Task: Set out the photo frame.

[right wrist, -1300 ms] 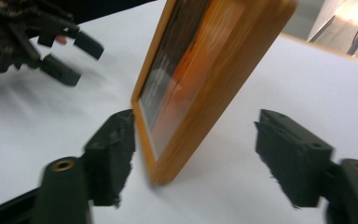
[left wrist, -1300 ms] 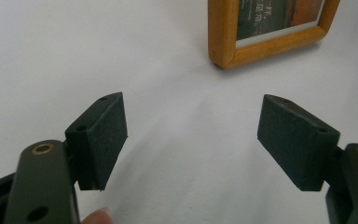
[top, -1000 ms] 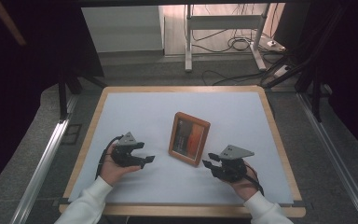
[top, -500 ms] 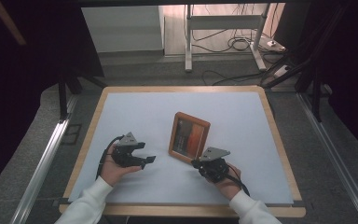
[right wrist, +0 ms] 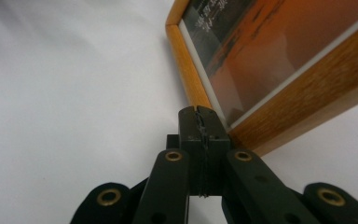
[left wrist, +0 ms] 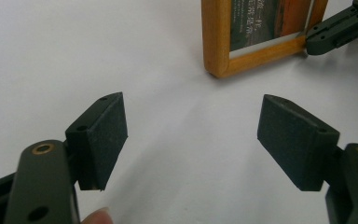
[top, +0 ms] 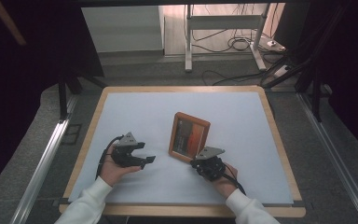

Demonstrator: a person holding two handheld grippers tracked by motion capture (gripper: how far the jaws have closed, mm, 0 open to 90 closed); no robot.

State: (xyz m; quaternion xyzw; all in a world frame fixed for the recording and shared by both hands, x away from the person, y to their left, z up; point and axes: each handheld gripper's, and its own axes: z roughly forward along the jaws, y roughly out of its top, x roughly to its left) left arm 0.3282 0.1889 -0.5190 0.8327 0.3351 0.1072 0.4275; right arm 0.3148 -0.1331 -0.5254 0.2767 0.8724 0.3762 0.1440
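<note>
Since the earlier frames, the right gripper (top: 204,161) has travelled left across the white table (top: 135,112) to the near corner of the frame (top: 189,136), its jaws closing on the way. The frame lies flat at mid-table, holding an orange picture under a dark band of small pale characters, too blurred to read. The right jaws are pressed fully together, nothing between them, tips touching the frame's corner. The left gripper (top: 142,154) has stayed put, jaws wide and empty.
</note>
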